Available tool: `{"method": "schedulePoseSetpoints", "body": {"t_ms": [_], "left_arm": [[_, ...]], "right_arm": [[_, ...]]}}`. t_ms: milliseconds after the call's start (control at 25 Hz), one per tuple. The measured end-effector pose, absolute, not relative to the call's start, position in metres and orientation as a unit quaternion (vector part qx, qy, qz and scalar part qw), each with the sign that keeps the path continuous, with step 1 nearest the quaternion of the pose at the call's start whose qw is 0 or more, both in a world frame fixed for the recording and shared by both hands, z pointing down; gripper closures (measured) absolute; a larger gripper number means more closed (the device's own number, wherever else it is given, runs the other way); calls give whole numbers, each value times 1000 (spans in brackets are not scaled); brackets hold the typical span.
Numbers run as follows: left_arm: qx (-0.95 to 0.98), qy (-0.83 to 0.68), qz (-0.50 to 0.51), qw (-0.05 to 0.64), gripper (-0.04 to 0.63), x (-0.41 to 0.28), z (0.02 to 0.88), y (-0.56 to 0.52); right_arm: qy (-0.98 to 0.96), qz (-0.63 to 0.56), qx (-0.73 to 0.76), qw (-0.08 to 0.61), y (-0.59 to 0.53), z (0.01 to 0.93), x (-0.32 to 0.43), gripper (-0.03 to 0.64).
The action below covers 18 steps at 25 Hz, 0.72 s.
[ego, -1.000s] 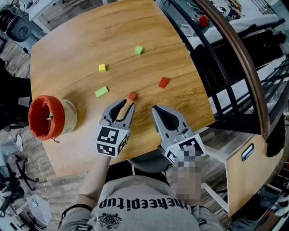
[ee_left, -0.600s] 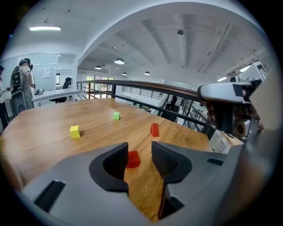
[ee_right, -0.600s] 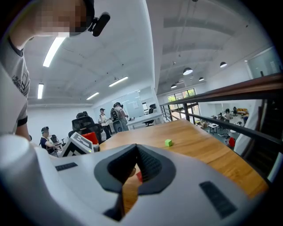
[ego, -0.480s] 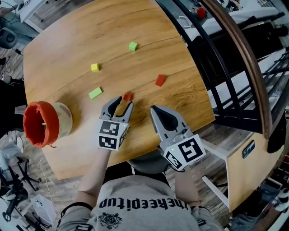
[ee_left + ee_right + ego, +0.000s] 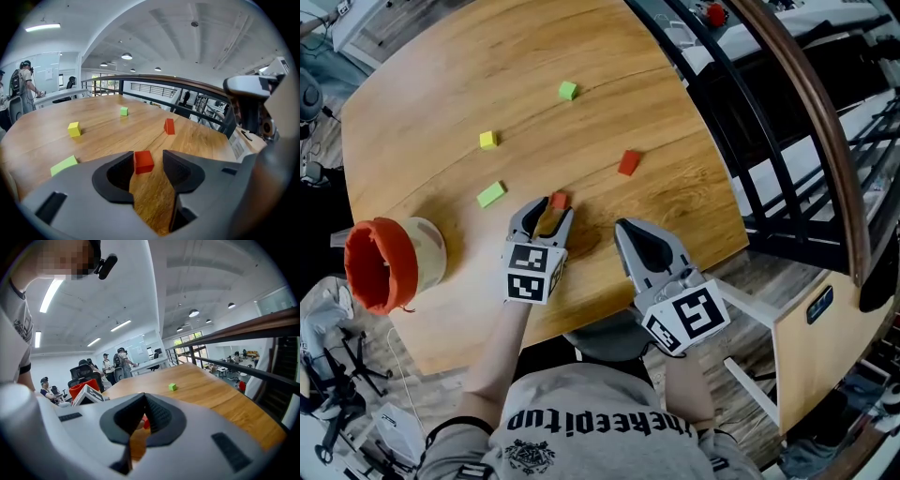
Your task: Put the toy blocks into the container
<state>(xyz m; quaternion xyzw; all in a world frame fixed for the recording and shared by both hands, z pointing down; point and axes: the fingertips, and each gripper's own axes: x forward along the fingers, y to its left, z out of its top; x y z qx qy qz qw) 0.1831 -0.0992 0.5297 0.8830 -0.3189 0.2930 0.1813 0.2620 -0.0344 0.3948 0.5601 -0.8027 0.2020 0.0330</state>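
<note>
A small red block (image 5: 559, 200) lies on the wooden table (image 5: 469, 56). My left gripper (image 5: 546, 212) is low over it, and its jaws have just been opening. In the left gripper view the red block (image 5: 143, 161) sits between the tips of the left gripper (image 5: 148, 159), with a gap to the pads. My right gripper (image 5: 626, 228) hovers shut and empty near the table's front. The container (image 5: 389, 265), a cream cup with an orange rim, lies on its side at the left edge. A second red block (image 5: 627, 162), a green cube (image 5: 568, 90), a yellow cube (image 5: 488, 140) and a lime block (image 5: 490, 194) lie scattered.
A black railing with a wooden handrail (image 5: 787, 103) runs along the table's right side. A wooden cabinet (image 5: 811, 347) stands at the lower right. People stand by desks far off (image 5: 117, 364).
My left gripper has sunk and moved forward, and its jaws have spread around the small red block. The right gripper has hardly moved and stays shut.
</note>
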Motion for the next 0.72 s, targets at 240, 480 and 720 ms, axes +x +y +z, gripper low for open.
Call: {"method": "schedulePoseSetpoints", "body": {"t_ms": [240,480,720], "left_arm": [[879,-318,307,179,402,186,541,-101],[871,-316,323,194,402,186,557,-100],[866,-321,324,204,402,185,560,-102]], "right_arm": [[-798,210,564,34,-34,401,268,606],[-794,214,568,34,-34,404,272,606],[-791,217,570,38,-33,407,275,606]]}}
